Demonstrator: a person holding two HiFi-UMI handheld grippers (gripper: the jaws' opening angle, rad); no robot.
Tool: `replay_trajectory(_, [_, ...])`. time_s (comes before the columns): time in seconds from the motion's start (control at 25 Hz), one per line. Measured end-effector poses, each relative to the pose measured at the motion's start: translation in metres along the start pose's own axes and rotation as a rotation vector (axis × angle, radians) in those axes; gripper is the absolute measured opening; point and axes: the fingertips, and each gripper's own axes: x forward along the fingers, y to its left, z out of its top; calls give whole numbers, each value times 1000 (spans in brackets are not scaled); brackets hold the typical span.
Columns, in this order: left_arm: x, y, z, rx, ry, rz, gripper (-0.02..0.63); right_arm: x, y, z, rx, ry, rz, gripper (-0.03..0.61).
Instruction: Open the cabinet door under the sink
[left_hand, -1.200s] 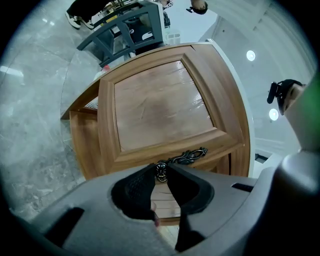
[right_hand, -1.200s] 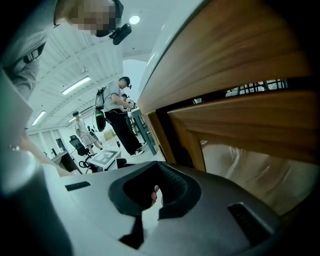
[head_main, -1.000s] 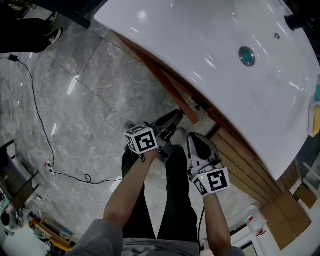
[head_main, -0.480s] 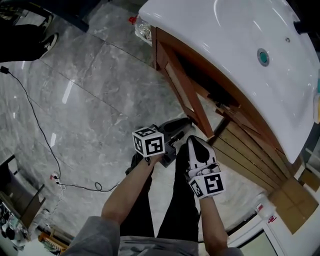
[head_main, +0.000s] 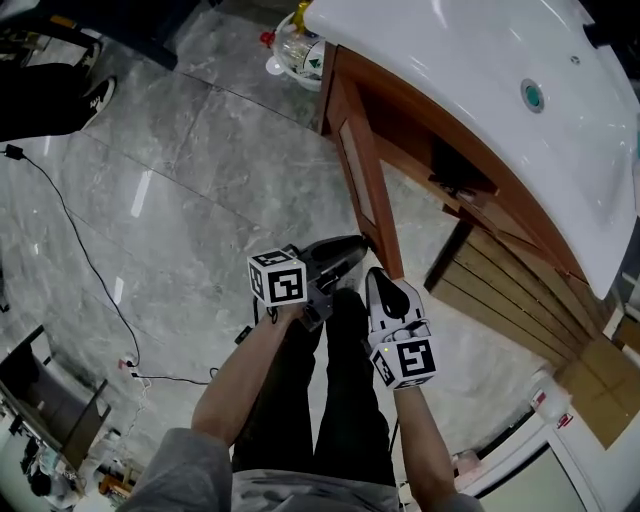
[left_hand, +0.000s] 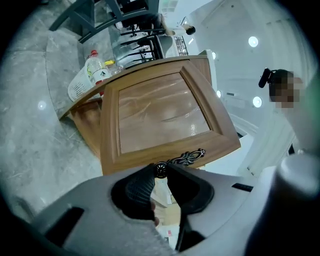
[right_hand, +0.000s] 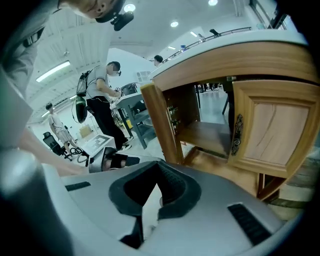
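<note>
- Cabinet door (head_main: 362, 170) under the white sink (head_main: 450, 60) is swung wide open, sticking out over the grey marble floor (head_main: 180, 200).
- Left gripper (head_main: 360, 243) is right at the door's free edge. In the left gripper view its jaws are pinched on the little dark round knob (left_hand: 160, 169), which sits at the end of the fancy metal handle plate (left_hand: 187, 157).
- Right gripper (head_main: 385, 285) hangs just beside the left one, a bit nearer the person and not touching the cabinet. Its jaws are pressed together with nothing in them (right_hand: 158, 175).
- The right gripper view looks into the open compartment (right_hand: 202, 131), with a second panelled door (right_hand: 272, 132) on its right.
- There's a white basket (left_hand: 80, 86) with a bottle (left_hand: 95, 67) on the floor past the cabinet, and a black cable (head_main: 80, 250) trails across the tiles.
</note>
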Motion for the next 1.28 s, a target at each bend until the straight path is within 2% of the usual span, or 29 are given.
replay_trajectory(0.32, [-21,6,5,42,113,3,83,13,13,-7,39,-2,32,9])
replay_trajectory(0.52, [-35,8,6,6,96,31,83,9,9,-4,57,-11,36,9])
replay_trajectory(0.6, [-43,10,9,1,109,25,83,8,6,-5,71,-20,22,9])
replay_trajectory(0.76, [-60,16,16,28,192,13,83,13,16,-6,101,-48,-3,9])
replay_trajectory(1.04, [-103,30,44,44,307,-16,83,32,53,-5,156,-113,-98,8])
replay_trajectory(1.28, [-128,40,70,92,411,-35,83,49,74,-6,178,-143,-182,8])
